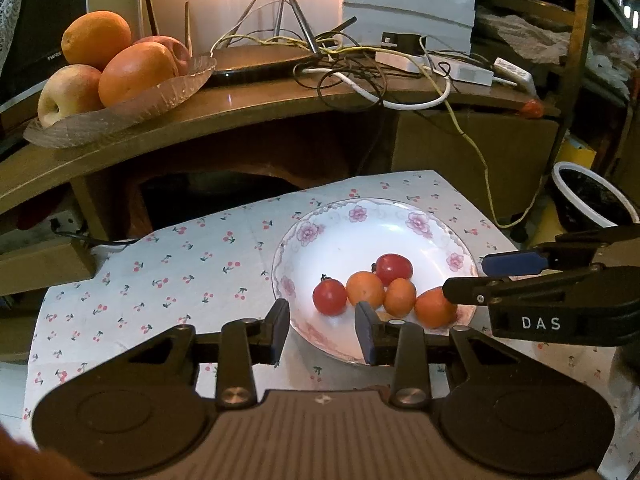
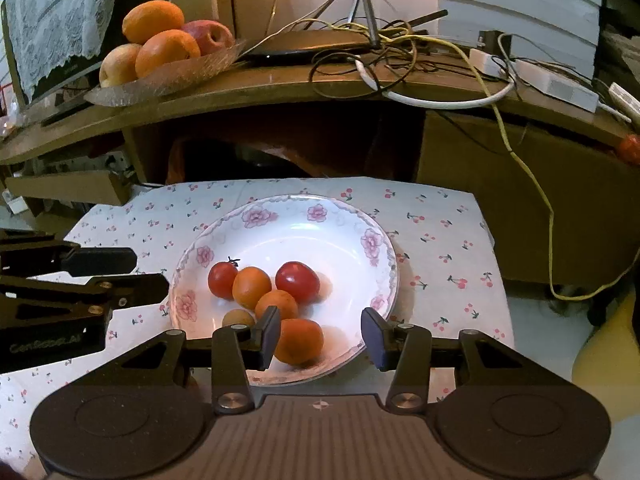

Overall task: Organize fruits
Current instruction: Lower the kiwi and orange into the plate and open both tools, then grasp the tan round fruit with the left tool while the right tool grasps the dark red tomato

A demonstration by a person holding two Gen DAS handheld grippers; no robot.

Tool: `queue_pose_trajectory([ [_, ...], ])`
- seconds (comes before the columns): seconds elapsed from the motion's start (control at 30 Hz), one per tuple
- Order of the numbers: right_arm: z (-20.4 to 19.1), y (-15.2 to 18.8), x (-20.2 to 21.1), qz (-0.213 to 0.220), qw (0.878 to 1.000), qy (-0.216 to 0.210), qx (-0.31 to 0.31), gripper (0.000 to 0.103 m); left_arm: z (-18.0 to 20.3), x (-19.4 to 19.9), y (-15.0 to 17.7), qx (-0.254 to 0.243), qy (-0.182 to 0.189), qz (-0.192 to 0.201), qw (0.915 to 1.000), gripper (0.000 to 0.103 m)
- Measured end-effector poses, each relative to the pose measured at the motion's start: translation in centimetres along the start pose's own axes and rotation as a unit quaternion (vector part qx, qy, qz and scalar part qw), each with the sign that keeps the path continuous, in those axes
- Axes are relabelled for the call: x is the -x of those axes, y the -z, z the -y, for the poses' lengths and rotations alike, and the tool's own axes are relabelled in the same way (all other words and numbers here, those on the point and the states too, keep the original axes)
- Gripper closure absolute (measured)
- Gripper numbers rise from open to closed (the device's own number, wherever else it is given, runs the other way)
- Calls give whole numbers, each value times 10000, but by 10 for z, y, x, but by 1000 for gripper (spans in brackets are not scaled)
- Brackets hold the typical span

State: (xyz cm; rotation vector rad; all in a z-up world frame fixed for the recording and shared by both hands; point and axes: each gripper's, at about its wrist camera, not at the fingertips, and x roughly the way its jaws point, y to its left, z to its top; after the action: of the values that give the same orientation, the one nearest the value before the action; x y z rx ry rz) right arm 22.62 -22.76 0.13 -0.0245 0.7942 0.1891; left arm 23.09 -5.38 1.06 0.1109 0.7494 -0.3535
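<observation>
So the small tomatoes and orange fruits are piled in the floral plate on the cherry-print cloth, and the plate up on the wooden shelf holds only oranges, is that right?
Not quite. The glass plate on the wooden shelf holds apples as well as oranges, as the right wrist view shows. The rest stands: small tomatoes and orange fruits sit together in the floral plate on the cherry-print cloth.

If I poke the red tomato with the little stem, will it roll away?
Probably a little: the red tomato looks round and smooth. It touches an orange fruit, and the plate curves upward, so it likely stays inside.
</observation>
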Motion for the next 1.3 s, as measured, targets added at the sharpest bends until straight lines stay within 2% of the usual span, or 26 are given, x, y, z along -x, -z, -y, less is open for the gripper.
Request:
queue_pose_trajectory([
  [0.2, -8, 5, 9, -8, 9998, -207, 27, 56, -1, 9, 7, -58, 61, -51, 10000, 62],
  [0.37, -22, 18, 19, -104, 9984, -481, 285, 50, -6, 17, 18, -137, 139, -162, 9997, 61],
  [0.53, -32, 32, 21, -277, 9958, -730, 477, 50, -11, 25, 29, -282, 154, -273, 9991, 61],
  [0.77, -54, 37, 7, -444, 9908, -1020, 773, 47, -25, 33, 35, -182, 153, -255, 9994, 60],
  [0.87, -60, 37, 0, -493, 9903, -1081, 724, 46, -30, 35, 37, -138, 143, -253, 9995, 56],
  [1.17, -66, 38, -23, -696, 9892, -1207, 463, 46, -41, 37, 43, -47, 155, -277, 9995, 56],
  [1.27, -63, 38, -28, -777, 9881, -1287, 323, 51, -43, 36, 44, -7, 185, -304, 9994, 56],
  [1.3, -62, 37, -28, -806, 9876, -1320, 279, 60, -44, 35, 44, 7, 209, -318, 9993, 56],
])
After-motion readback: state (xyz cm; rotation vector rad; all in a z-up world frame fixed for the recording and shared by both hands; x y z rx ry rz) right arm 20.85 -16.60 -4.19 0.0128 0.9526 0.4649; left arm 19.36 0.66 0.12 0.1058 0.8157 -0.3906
